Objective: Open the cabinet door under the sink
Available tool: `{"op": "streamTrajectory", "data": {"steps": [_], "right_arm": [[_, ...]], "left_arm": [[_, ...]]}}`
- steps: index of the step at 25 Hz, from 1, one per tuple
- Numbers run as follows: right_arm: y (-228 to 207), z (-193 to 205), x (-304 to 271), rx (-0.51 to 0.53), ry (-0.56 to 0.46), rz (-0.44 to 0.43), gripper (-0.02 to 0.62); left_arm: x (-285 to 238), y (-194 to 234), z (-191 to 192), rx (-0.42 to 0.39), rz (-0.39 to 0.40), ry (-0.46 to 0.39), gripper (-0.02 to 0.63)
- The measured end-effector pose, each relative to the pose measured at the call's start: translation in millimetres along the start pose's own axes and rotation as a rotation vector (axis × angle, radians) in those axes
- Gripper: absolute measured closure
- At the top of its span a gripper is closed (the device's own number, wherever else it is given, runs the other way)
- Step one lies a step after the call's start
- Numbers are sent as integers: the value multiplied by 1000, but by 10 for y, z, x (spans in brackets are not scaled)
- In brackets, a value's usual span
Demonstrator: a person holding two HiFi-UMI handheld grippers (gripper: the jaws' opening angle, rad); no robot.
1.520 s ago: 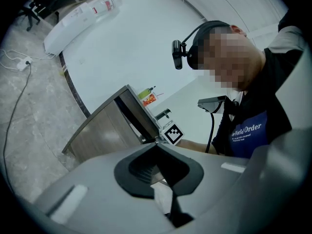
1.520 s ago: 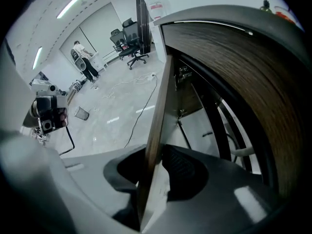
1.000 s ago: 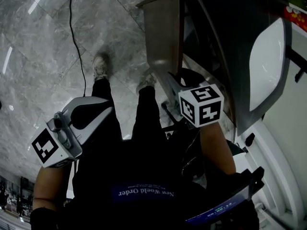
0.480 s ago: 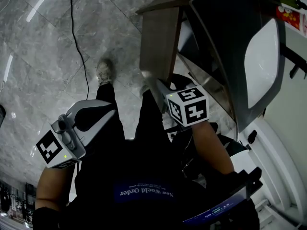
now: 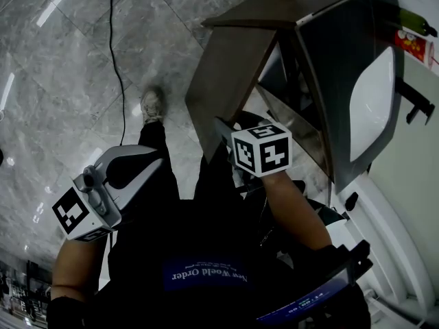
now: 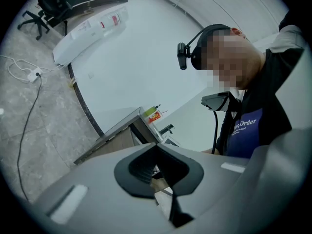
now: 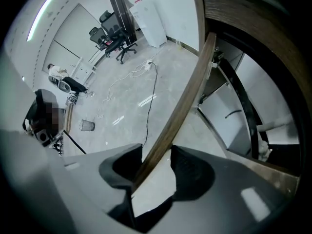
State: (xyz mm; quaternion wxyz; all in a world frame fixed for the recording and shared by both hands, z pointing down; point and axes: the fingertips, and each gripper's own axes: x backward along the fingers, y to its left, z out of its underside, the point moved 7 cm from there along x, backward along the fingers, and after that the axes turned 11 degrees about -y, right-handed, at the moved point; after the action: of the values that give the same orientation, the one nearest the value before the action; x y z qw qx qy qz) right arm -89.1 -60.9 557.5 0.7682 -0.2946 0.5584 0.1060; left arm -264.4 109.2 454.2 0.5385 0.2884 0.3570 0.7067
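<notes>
Cabinet door point(image 5: 226, 81) farther out now — edge between right gripper's point(image 7: 155, 168) opening jaws

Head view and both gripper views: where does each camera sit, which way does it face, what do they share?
Left gripper view: rides the left gripper, looking level past its jaws at the person's dark-shirted torso and white wall.
Right gripper view: rides the right gripper, aimed steeply down; its jaws are opening with the edge of the brown wooden cabinet door between them, grey marble floor beyond.
Head view: head-mounted, facing steeply down; both grippers, forearms, legs show.
Shared: head and right gripper views both show door and floor.
</notes>
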Motion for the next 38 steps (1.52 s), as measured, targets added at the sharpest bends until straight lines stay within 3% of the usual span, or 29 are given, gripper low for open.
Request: {"op": "streamTrajectory", "data": {"steps": [15, 22, 32, 38], "right_arm": [[494, -499, -307, -225, -92, -126, 353], [653, -896, -473, -364, -144, -226, 334], [655, -904, -463, -351, -141, -260, 333], [624, -800, -402, -324, -188, -289, 333]], "left_arm": [[408, 91, -102, 4, -41, -47, 604], [494, 106, -131, -4, -47, -58, 604], [517, 118, -138, -20, -49, -73, 604], [505, 72, -97, -11, -36, -22, 604]]}}
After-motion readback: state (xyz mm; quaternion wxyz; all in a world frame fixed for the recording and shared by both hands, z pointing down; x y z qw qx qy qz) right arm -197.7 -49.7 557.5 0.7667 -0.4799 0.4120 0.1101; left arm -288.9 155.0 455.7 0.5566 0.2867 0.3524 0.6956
